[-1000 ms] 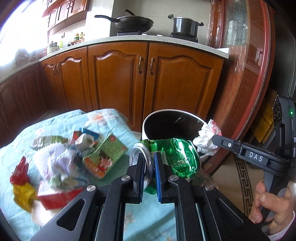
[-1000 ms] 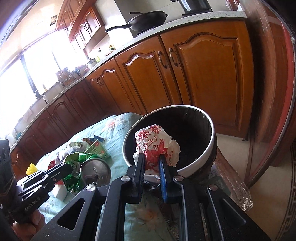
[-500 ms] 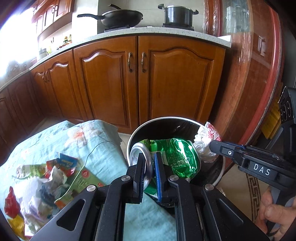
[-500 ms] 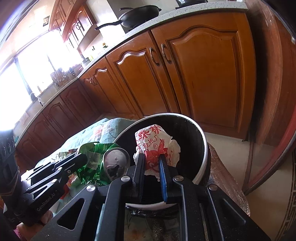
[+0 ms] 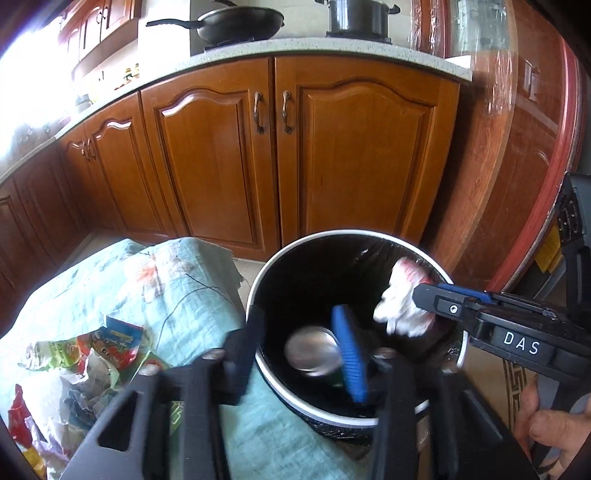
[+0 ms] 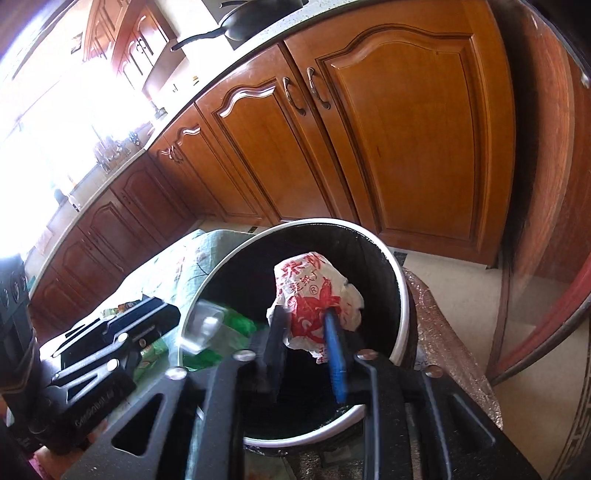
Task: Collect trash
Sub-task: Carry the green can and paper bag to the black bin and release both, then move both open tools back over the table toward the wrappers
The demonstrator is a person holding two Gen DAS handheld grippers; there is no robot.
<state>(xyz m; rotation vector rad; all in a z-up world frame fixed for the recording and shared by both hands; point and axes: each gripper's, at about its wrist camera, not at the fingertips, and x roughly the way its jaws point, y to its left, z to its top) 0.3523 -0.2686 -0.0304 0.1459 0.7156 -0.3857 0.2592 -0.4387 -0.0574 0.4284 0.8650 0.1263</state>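
Now, from my remote seat:
Left tool [image 5: 299,350]: one; I see its jaws spread wide over the bin, gripping nothing.
Green can [image 5: 313,350]: one, blurred, silver end toward the camera, lying loose between the spread fingers and inside the bin's mouth; I cannot tell whether it touches the blue pad.
Right tool [image 6: 308,339]: one; jaws only slightly parted, pinching the wrapper.
Red-and-white wrapper [image 6: 314,295]: one, crumpled, held in the right tool above the bin's opening.
Bin [image 5: 258,291]: one, round, white rim, black liner, standing just beside the tabletop's edge.
Tabletop [image 5: 184,295]: one, under a pale green floral cloth.
Litter pile [image 5: 92,354]: several wrappers and crumpled papers on the cloth, left of the left tool; too tangled for me to count.
Cabinets [image 5: 295,147]: wooden doors behind the bin.
Cookware: one pan [image 5: 236,24], one pot [image 5: 356,14].
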